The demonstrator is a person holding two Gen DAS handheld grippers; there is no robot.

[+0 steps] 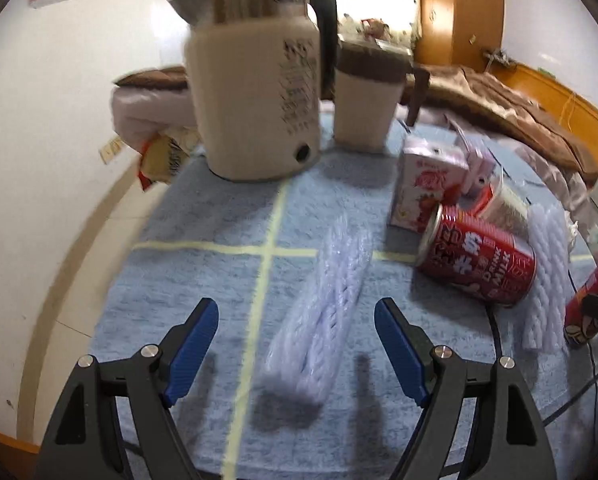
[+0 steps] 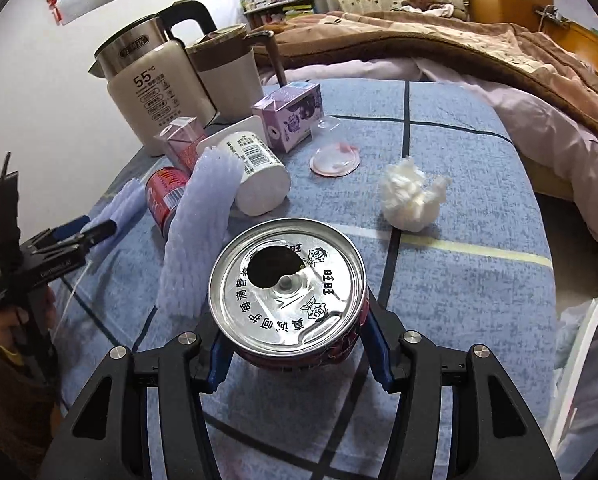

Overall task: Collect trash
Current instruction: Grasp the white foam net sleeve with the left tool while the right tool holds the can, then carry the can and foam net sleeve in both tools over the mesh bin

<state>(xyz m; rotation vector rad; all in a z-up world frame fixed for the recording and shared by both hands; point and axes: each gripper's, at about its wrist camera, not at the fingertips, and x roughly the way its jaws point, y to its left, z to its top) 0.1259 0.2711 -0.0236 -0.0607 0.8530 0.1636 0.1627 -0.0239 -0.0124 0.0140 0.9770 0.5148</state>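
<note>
My right gripper [image 2: 295,344]: clenched on an opened red can [image 2: 287,292], blue pads against its sides, silver top facing the camera, held above the blue cloth [image 2: 459,128].
My left gripper [image 1: 297,344]: released, jaws spread wide with nothing pinched; a white foam net sleeve [image 1: 323,312] lies on the cloth between and just beyond the fingers (blurred, so I cannot tell whether a pad brushes it).
Second red can [image 1: 475,256]: on its side, right of that sleeve, resting against another foam sleeve [image 1: 547,276].
Pink carton [image 1: 427,188]: upright, just beyond the lying can.
Yogurt cup [image 2: 255,172]: tipped over near the middle of the cloth, open end towards the far left.
Purple carton [image 2: 291,114]: upright, far side, just beyond the cup.
Clear lid [image 2: 335,160]: flat on the cloth, right of the cup.
Crumpled tissue [image 2: 411,194]: right of the lid, apart from it.
Kettles: a tall one [image 2: 155,92] and a smaller one [image 2: 231,80] at the far left edge.
</note>
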